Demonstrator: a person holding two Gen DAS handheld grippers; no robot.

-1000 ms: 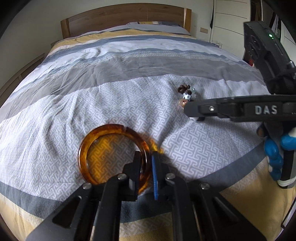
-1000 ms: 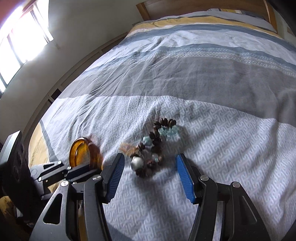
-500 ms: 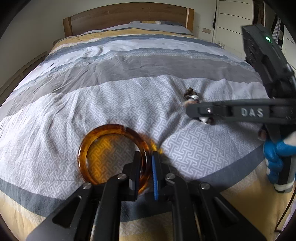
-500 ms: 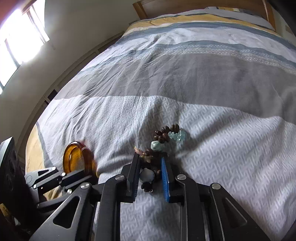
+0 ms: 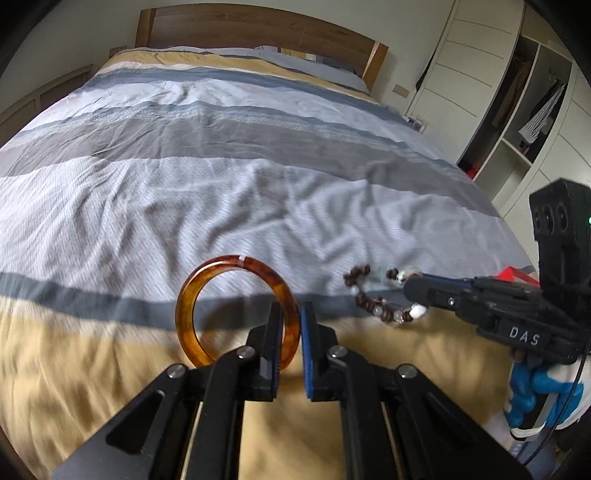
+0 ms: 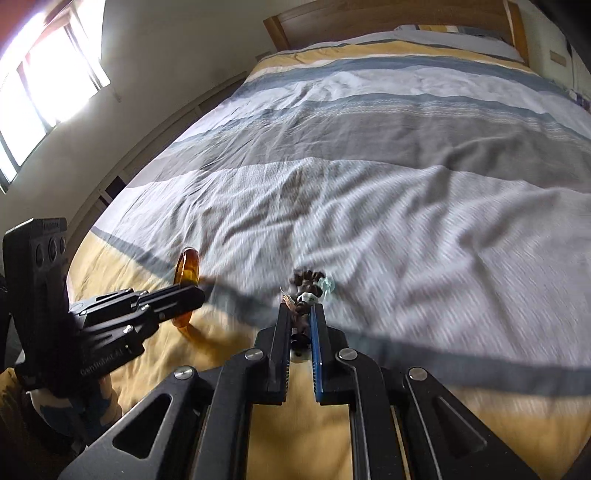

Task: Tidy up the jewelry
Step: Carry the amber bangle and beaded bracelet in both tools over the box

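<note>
An amber bangle (image 5: 192,295) hangs upright above the bed, its right rim pinched in my left gripper (image 5: 290,310), whose jaws are still closing a little on it. From the right wrist view the bangle (image 6: 186,267) shows edge-on at the left gripper's tip (image 6: 195,293). A bracelet of brown and pale beads (image 6: 308,282) sticks out of my right gripper (image 6: 301,314), whose jaws are closing tight on it. In the left wrist view the bracelet (image 5: 369,301) dangles from the right gripper (image 5: 413,291), clear of the cover.
Below lies a bed with a striped grey, white and yellow duvet (image 5: 221,184) and a wooden headboard (image 5: 258,33). A wardrobe (image 5: 498,92) stands to the right, a window (image 6: 44,74) to the left. A blue-gloved hand (image 5: 528,384) holds the right gripper; something red (image 5: 511,273) shows behind it.
My right gripper's jaws closed on the beaded bracelet and lifted it. Both grippers rose and drew back toward the yellow foot of the bed, and the bangle now hangs upright off the cover.
</note>
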